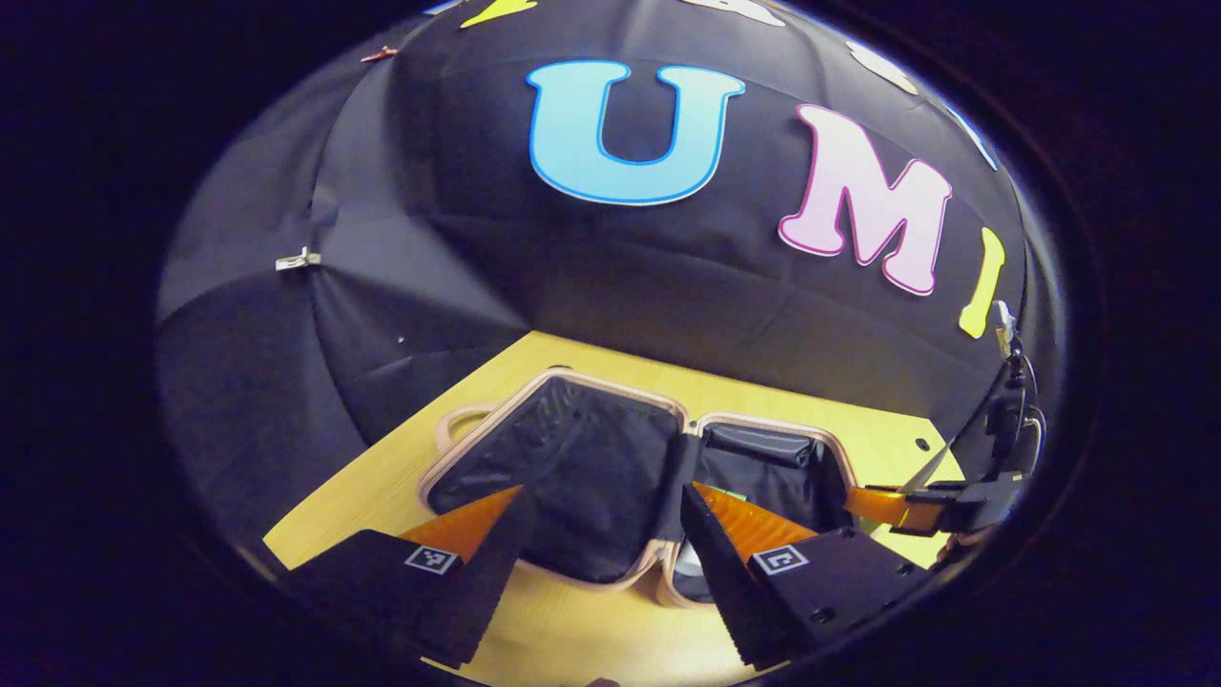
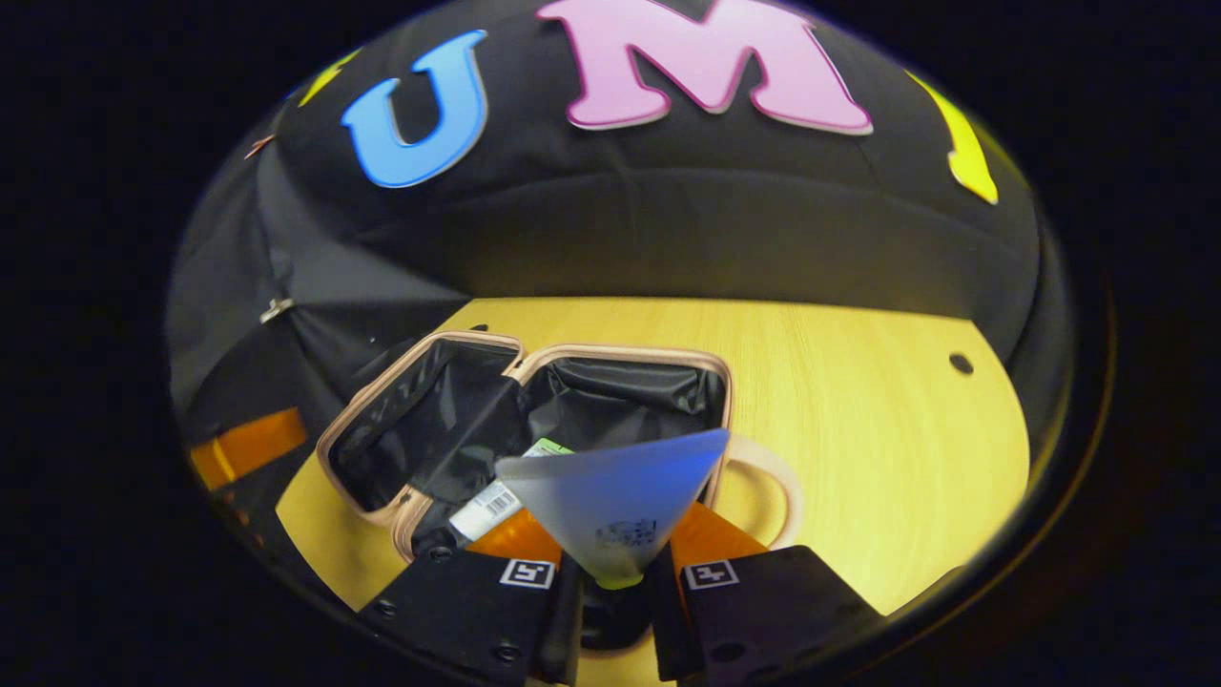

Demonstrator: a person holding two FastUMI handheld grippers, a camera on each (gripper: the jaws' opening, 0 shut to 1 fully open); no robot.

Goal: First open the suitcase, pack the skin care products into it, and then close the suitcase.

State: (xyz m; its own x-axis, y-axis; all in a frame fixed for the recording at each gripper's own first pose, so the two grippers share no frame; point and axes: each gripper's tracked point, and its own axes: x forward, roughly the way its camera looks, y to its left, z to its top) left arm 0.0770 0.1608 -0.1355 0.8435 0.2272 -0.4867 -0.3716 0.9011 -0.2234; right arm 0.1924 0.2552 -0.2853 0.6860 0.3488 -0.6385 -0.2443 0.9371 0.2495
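Observation:
A small suitcase [image 1: 610, 384] with a pinkish rim and black lining lies open in two halves on the yellow table. My left gripper [image 1: 603, 489] hovers open over its hinge, with nothing between the fingers. My right gripper [image 2: 610, 534] is shut on a pale frosted tube [image 2: 620, 487], whose flat end fans out above the suitcase's [image 2: 630, 353] near edge. A white product with a barcode [image 2: 491, 506] lies inside that half, partly hidden. The right gripper [image 1: 916, 510] also shows at the far right of the left gripper view.
The wooden table [image 2: 858, 410] stretches to the right of the suitcase, with a small hole [image 2: 961, 364] near its far edge. The suitcase's loop handle [image 2: 763, 487] lies flat on the table. The left gripper [image 2: 243, 448] shows at the left edge of the right gripper view.

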